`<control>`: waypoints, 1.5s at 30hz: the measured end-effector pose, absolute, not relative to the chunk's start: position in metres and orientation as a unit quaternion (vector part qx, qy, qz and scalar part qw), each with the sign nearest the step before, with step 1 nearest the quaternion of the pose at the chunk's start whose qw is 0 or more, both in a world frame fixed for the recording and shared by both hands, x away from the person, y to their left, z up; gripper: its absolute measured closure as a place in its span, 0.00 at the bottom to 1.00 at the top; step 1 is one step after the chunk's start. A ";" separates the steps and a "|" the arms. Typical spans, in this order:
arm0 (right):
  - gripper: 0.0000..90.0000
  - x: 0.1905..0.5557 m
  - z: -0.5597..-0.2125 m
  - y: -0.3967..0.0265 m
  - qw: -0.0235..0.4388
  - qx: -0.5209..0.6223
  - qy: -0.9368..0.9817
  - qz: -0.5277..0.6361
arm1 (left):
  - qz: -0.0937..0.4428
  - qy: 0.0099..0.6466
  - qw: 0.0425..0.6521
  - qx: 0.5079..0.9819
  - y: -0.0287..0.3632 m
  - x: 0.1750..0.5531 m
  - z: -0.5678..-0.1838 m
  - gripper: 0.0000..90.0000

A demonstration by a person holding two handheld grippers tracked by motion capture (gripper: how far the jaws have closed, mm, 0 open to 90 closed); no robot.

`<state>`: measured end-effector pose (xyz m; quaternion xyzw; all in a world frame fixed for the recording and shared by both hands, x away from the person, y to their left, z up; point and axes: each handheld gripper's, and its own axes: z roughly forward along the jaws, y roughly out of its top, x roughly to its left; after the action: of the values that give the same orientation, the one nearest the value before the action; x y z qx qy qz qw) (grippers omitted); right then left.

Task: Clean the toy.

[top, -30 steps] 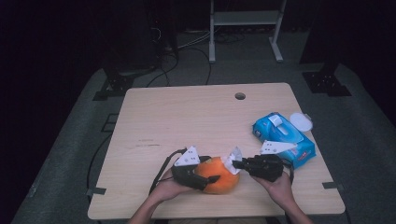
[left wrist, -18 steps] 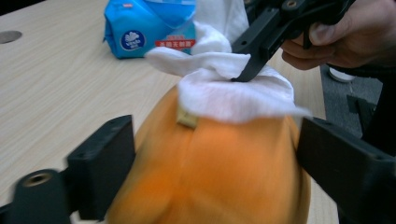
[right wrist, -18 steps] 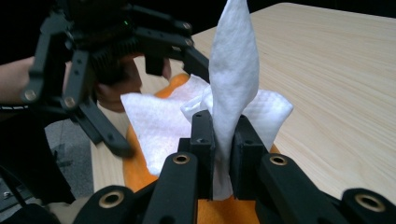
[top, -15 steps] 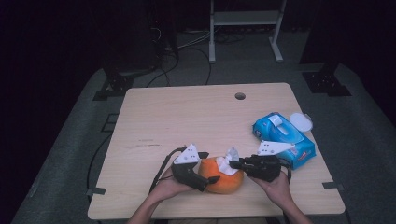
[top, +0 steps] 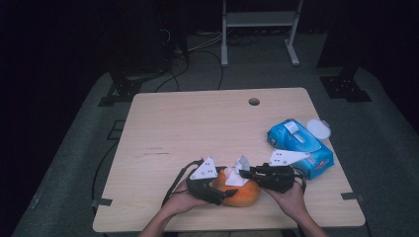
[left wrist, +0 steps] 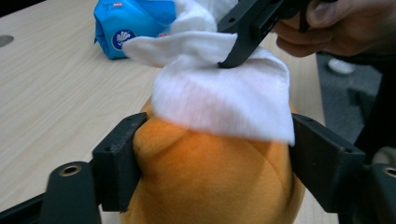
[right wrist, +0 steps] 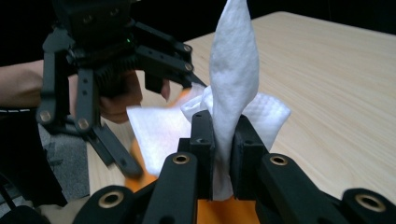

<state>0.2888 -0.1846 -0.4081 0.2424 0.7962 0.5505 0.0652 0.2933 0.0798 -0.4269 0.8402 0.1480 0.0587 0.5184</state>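
A: Okay, quick one. Orange plush toy (top: 240, 193) sits at the near edge of the tabletop (top: 197, 128), between both hands. Left gripper (top: 213, 191) brackets it, right gripper (top: 247, 173) works a white wipe (top: 237, 177) on top.

B: Why the two-hand split?

A: My read: left steadies the toy so it doesn't slide while the right rubs it with the wipe. In the left gripper view the black fingers (left wrist: 119, 163) stand one on each side of the toy (left wrist: 210, 182), touching or nearly so. Its jaws have just been closing a bit after widening, toy between them. Can't say they really squeeze, so I won't call it a firm clamp.

B: And the right?

A: Closed tight on the wipe. Right gripper view shows the wipe (right wrist: 231, 93) pinched between the two fingers (right wrist: 203, 140), one end sticking up like a spike, the rest draped down over the orange.

B: What does each view add?

A: High view gives layout: blue wipes pack (top: 299, 146) to the right, its round white lid (top: 318, 129) beside it, well apart from the toy. Left gripper view shows how the wipe (left wrist: 219, 98) lies flat across the toy's top and the right gripper's tip pressing down onto it. Right gripper view shows the pinch itself, plus the left gripper (right wrist: 112, 60) opposite, with the hand behind it.

B: Pack in the left gripper view?

A: Yes, far back (left wrist: 135, 23).
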 end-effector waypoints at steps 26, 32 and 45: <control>0.90 0.288 -0.408 -0.192 0.078 0.245 0.801 0.541 | 0.016 0.150 0.534 0.832 0.081 0.299 -0.436 0.20; 0.90 0.283 -0.404 -0.187 0.084 0.239 0.801 0.542 | 0.041 0.151 0.524 0.837 0.078 0.296 -0.434 0.31; 0.90 0.286 -0.399 -0.189 0.083 0.235 0.792 0.557 | 0.079 0.152 0.531 0.830 0.075 0.289 -0.417 0.40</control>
<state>0.2856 -0.1888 -0.3990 0.2351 0.7919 0.5574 0.0832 0.2892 0.0749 -0.4170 0.8297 0.1524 0.0789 0.5311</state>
